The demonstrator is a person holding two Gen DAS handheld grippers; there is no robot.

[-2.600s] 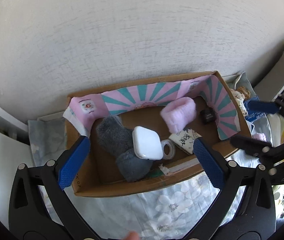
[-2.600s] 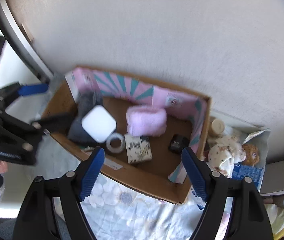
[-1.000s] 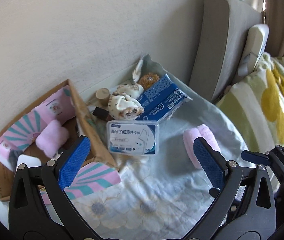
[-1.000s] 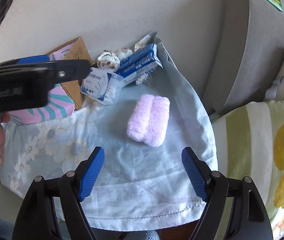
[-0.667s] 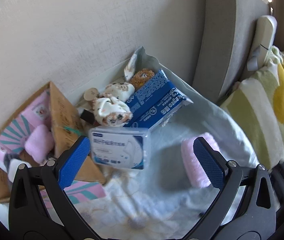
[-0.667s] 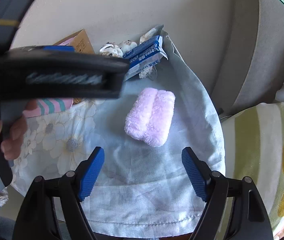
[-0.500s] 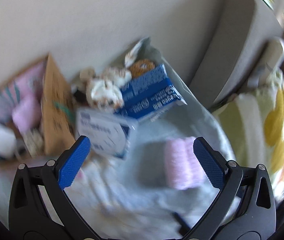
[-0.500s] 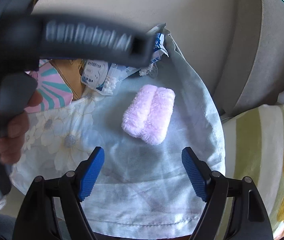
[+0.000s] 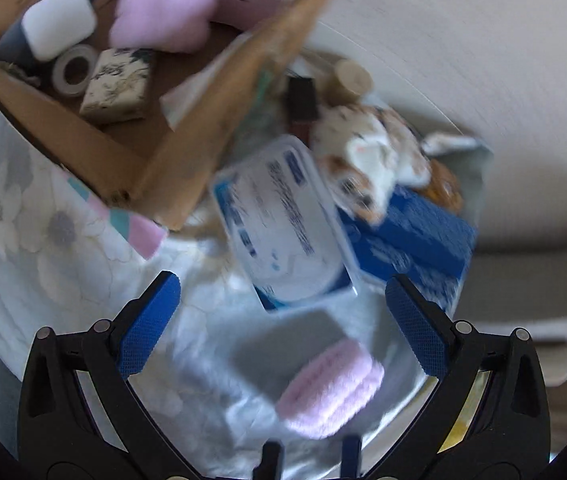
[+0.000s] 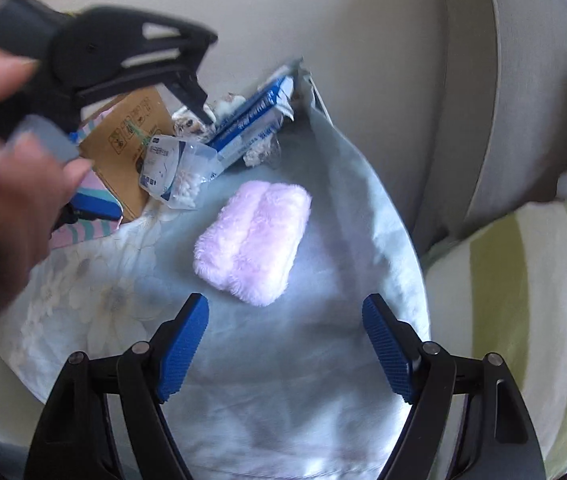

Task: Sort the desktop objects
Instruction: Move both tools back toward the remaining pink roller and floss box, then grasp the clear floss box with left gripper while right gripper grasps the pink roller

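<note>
Hovering wide-open right hand-held gripper (image 10: 285,350) near pink fluffy roll (image 10: 252,242) lying on floral cloth (image 10: 95,296), risking collision with equally open left hand-held gripper (image 9: 283,330) crowding in.

Pale textured wall (image 10: 323,20) behind, grey upholstered headboard (image 10: 523,100), perhaps a bed, sunlit floral sheet (image 10: 283,380)
</note>
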